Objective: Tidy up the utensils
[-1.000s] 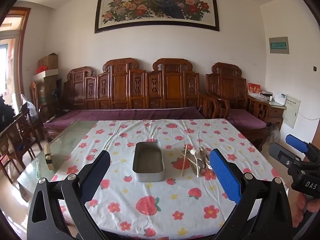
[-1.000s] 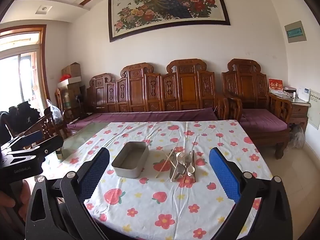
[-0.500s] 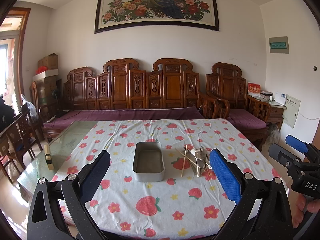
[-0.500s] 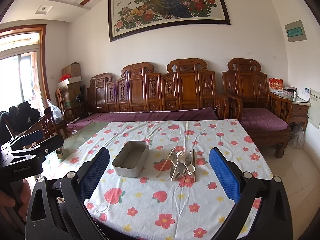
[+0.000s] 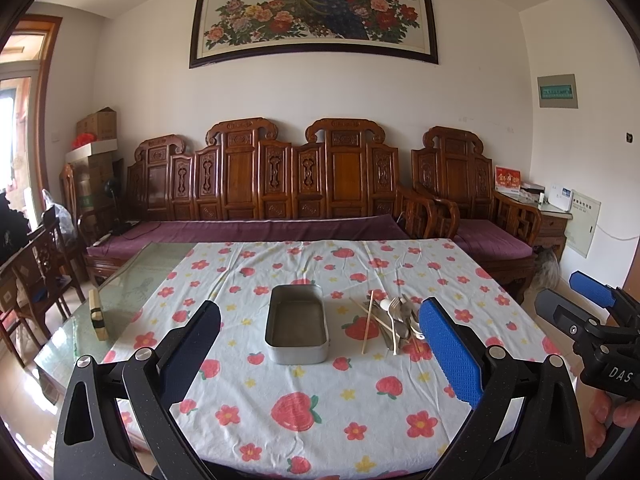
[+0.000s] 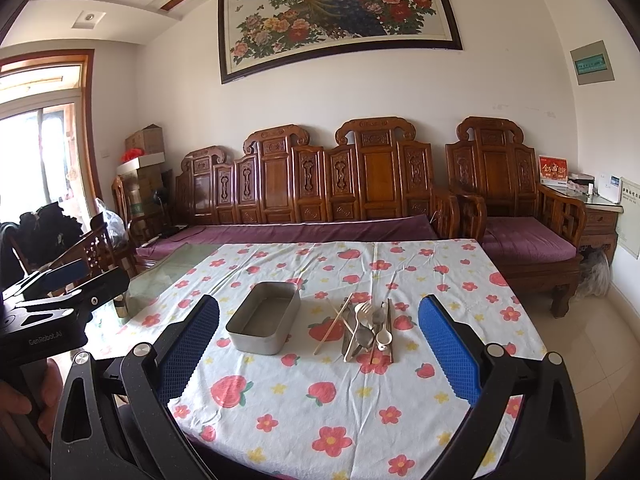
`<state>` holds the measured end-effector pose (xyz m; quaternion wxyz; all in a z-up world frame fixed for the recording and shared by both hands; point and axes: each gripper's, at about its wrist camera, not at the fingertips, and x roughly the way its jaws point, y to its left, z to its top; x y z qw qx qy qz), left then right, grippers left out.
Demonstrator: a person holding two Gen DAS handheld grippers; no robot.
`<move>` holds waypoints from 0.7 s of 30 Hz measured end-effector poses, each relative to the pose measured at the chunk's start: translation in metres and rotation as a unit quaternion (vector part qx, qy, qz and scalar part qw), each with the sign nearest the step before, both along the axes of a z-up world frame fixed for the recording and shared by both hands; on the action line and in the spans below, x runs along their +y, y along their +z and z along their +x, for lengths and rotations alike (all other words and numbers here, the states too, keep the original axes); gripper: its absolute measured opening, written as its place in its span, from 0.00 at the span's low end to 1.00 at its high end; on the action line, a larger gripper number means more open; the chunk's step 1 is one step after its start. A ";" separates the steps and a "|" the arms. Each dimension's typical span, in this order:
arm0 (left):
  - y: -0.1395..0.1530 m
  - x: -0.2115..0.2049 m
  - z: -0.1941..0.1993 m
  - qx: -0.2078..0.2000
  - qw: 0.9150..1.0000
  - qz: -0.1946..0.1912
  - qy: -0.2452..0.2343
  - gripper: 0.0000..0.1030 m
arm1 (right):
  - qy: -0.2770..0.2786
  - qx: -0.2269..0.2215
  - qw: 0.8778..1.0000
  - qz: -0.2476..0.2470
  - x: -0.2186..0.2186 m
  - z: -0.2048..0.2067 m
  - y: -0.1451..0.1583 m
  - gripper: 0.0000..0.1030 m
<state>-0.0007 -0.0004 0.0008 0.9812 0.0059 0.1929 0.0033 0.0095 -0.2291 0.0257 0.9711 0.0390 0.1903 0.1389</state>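
Glass table [image 5: 132, 280], flowered cloth [image 5: 304, 396] (wrinkled); on cloth: metal tin [image 5: 297, 326], utensil pile [image 5: 394, 320] just beside.

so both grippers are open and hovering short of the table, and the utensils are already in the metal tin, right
Not quite. The metal tin is empty; the utensils lie in a pile on the tablecloth to its right, as the right wrist view shows. Both grippers are indeed open, short of the table.

White letters "DAS" mark the black body of the right claw [image 5: 592, 300] at the lower right of the left wrist view; "GenRobot.AI" is printed on the left claw [image 6: 66, 276] at the far left of the right wrist view.
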 end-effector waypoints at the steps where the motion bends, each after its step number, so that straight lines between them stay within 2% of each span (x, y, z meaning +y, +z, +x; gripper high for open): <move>1: 0.000 0.000 0.000 0.000 1.000 0.000 0.000 0.94 | 0.000 0.000 1.000 0.000 0.001 0.000 0.000 0.97; 21: 0.000 0.000 -0.001 -0.001 1.000 0.000 0.000 0.94 | 0.000 0.000 1.000 0.001 0.000 0.000 0.000 0.97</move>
